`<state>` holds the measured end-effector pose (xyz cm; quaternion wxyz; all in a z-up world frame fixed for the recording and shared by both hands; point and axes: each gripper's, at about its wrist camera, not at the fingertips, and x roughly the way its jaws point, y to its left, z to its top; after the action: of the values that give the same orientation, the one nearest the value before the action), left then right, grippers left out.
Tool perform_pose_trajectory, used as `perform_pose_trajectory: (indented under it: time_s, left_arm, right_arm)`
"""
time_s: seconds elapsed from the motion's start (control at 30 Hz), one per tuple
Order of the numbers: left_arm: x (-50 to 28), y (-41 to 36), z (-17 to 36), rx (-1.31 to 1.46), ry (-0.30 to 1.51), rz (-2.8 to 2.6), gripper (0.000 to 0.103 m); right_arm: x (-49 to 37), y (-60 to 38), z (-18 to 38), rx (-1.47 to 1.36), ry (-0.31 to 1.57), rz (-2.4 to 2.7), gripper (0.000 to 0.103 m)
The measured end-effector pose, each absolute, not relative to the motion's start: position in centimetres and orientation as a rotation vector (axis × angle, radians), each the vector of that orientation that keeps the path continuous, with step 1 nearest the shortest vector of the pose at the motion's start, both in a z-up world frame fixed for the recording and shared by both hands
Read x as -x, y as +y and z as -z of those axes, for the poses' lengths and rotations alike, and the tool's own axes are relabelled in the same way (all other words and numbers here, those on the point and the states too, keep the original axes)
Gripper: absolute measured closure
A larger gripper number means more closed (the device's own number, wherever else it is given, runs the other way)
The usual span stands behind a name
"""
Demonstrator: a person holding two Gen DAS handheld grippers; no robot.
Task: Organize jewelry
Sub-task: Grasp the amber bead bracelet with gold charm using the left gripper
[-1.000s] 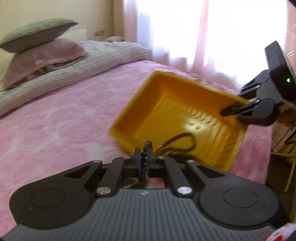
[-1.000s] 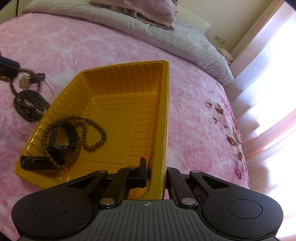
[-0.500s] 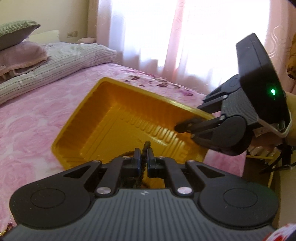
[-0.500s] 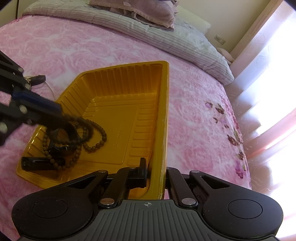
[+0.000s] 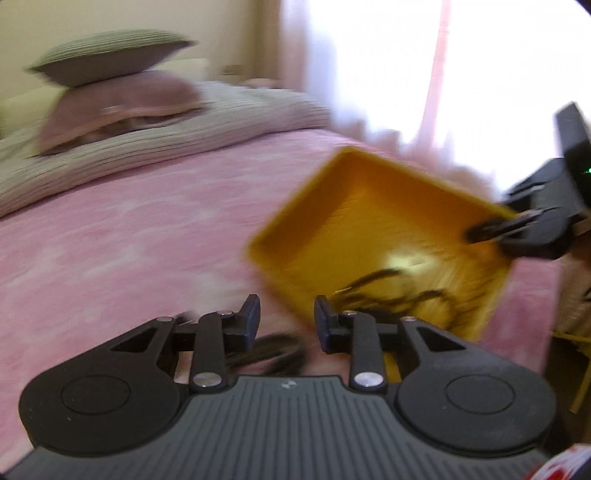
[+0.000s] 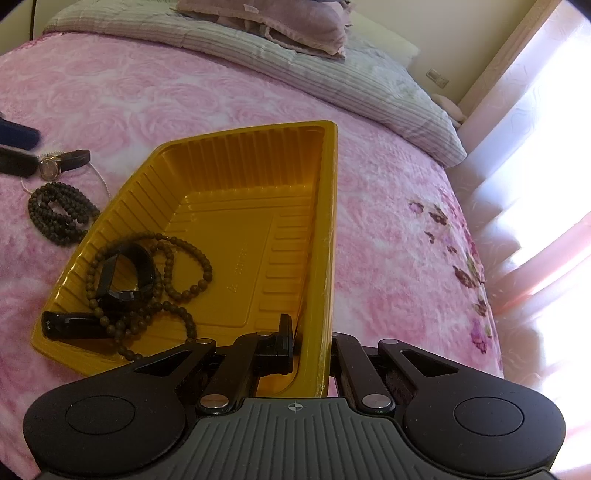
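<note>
You are looking across a bed covered by a pink plush blanket with a raised rose pattern (image 6: pixel 388 229). At its far end lies a folded grey-and-cream striped quilt (image 6: pixel 332 77). A mauve pillow with a frilled edge (image 6: pixel 280 18) rests on that quilt, and in your left view a grey-green ribbed cushion (image 5: pixel 110 55) sits stacked on top of the mauve pillow. To the right, sheer pink curtains (image 6: pixel 532 122) glow with bright daylight. Behind the bed stands a cream wall (image 6: pixel 454 33) with a small socket plate (image 6: pixel 437 76).
</note>
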<state>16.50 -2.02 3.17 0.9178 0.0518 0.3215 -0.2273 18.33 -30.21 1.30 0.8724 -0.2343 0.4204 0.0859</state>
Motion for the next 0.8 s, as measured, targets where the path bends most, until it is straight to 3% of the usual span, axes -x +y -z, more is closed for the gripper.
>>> perform_pose_trajectory:
  time_s: [0.4, 0.8]
  left_arm:
    - [-14.3, 11.9, 2.2, -0.182, 0.733, 0.114, 0.070]
    - [-16.4, 11.7, 4.8, -0.304, 0.738, 0.200, 0.068]
  right_arm:
    - [-18.3, -30.3, -1.2, 0.492, 0.884, -0.174, 0.099]
    - [-18.2, -30.3, -1.1, 0.503, 0.889, -0.171, 0.099]
